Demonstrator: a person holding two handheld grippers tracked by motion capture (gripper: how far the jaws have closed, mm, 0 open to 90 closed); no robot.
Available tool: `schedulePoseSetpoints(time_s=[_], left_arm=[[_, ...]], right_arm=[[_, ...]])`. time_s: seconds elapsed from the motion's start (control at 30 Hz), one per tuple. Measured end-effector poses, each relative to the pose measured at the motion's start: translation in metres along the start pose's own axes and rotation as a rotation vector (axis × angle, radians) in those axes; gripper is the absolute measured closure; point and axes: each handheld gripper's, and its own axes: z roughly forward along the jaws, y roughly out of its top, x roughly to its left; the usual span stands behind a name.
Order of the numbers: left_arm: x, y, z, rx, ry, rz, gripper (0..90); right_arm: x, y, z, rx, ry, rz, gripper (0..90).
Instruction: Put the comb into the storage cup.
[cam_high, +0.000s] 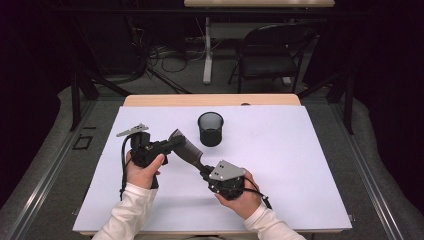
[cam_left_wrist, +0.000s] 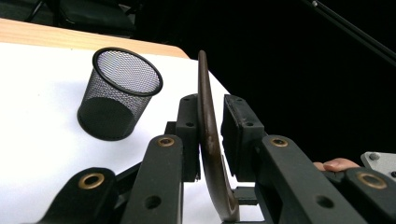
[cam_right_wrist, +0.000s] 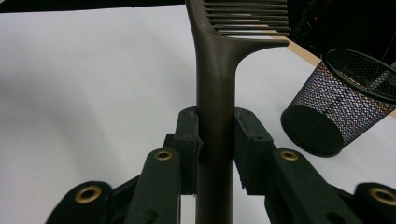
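A dark brown comb (cam_high: 187, 147) hangs above the white sheet, slanting from lower right to upper left. My right gripper (cam_high: 202, 169) is shut on its handle (cam_right_wrist: 215, 93), both pads pressed to the sides, with the teeth pointing away at the top. My left gripper (cam_high: 175, 142) reaches in from the left around the toothed end. In the left gripper view the comb (cam_left_wrist: 208, 126) stands edge-on between the pads: the left pad lies against it and a thin gap shows at the right pad. A black mesh cup (cam_high: 210, 129) stands upright just beyond the comb.
A white sheet (cam_high: 280, 165) covers the wooden table (cam_high: 210, 100), whose far edge shows bare. Beyond it are a black folding chair (cam_high: 270, 55), a table leg and cables on the floor. The mesh cup (cam_left_wrist: 119, 93) (cam_right_wrist: 338, 102) sits close to both grippers.
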Motion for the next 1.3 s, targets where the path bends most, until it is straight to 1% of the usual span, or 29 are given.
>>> schedulePoseSetpoints(time_s=[0.1,0.23,0.3,0.37,0.47,0.73,0.77,0.8,0.83,0.97,1.07,1.17,1.3], left_arm=[[0.0010,-0.0001,-0.0003,0.001,0.002,-0.007,79.5],[0.0027,-0.0002,-0.0002,0.001,-0.015,-0.020,81.3],[0.0029,-0.0003,-0.0003,0.001,-0.014,-0.027,81.7],[0.0038,-0.0004,-0.0004,0.000,-0.025,-0.035,82.5],[0.0045,-0.0008,-0.0002,0.000,-0.029,-0.048,83.0],[0.0057,-0.0016,0.0005,0.001,-0.027,-0.058,83.7],[0.0061,-0.0018,0.0004,0.007,-0.037,-0.087,83.9],[0.0068,-0.0018,0.0002,0.009,-0.044,-0.103,84.7],[0.0073,-0.0019,0.0001,0.010,-0.044,-0.110,84.9],[0.0076,-0.0022,0.0003,0.010,-0.036,-0.109,84.8],[0.0075,-0.0027,0.0005,0.004,-0.040,-0.112,85.0],[0.0080,-0.0033,0.0004,-0.003,-0.045,-0.130,85.4],[0.0083,-0.0038,0.0001,-0.004,-0.046,-0.140,85.7]], right_arm=[[0.0002,-0.0002,0.0002,0.001,0.001,0.001,72.6],[0.0004,-0.0003,0.0004,0.002,0.002,0.001,72.6],[0.0006,-0.0004,0.0005,0.002,0.002,0.001,72.6],[0.0005,-0.0005,0.0007,0.003,0.003,0.002,72.6],[0.0007,-0.0007,0.0010,0.003,0.003,0.000,72.6],[0.0005,-0.0017,0.0020,0.007,0.007,0.002,72.6],[0.0005,-0.0018,0.0022,0.007,0.006,0.003,72.6],[0.0004,-0.0019,0.0023,0.011,0.005,0.000,72.6],[0.0007,-0.0021,0.0024,0.011,0.006,-0.001,72.6],[0.0009,-0.0024,0.0030,0.009,0.008,0.003,72.6],[0.0009,-0.0027,0.0032,0.010,0.007,0.004,72.6],[0.0010,-0.0027,0.0033,0.008,0.008,0.004,72.6],[0.0010,-0.0029,0.0037,0.009,0.012,0.003,72.5]])
